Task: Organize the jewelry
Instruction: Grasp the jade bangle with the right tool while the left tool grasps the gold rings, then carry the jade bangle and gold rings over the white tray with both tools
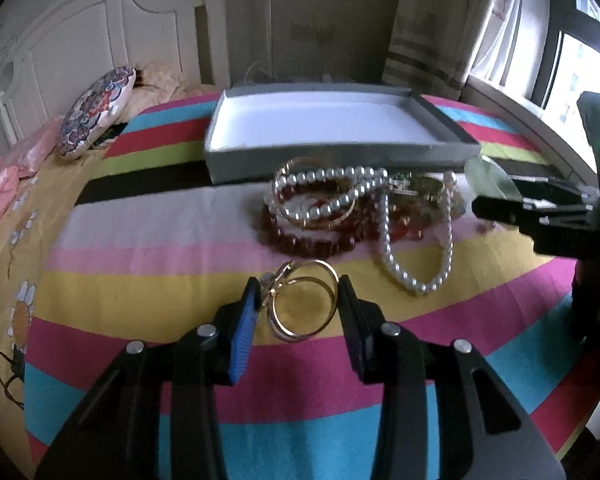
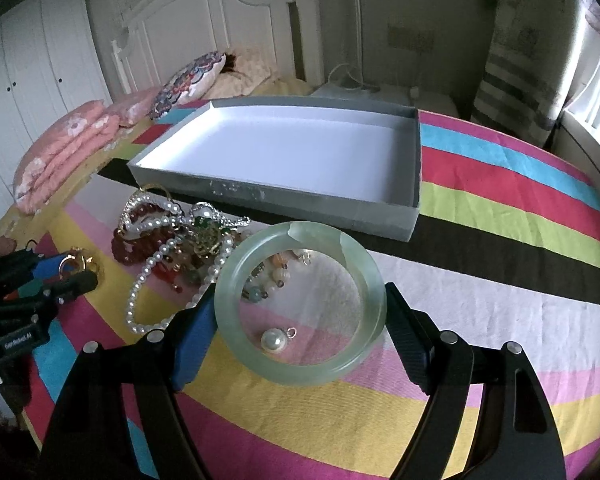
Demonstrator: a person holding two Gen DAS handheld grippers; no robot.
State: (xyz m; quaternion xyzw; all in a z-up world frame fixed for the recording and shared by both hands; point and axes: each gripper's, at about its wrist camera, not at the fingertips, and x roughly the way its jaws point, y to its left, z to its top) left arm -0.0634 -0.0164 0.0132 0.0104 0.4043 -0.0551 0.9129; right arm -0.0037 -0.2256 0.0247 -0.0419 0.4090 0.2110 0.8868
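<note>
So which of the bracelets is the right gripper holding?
The pale green jade bangle, one smooth solid ring clamped between the right gripper pads. The dark red bead bracelet and gold bangle lie in the tangled pile near the pearl necklace.

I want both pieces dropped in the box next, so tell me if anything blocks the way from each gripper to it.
Nothing visible blocks the jade bangle held in the right gripper: only bare bedspread lies before the gray box. For the left gripper with the gold hoops, the jewelry pile lies directly between it and the box.
</note>
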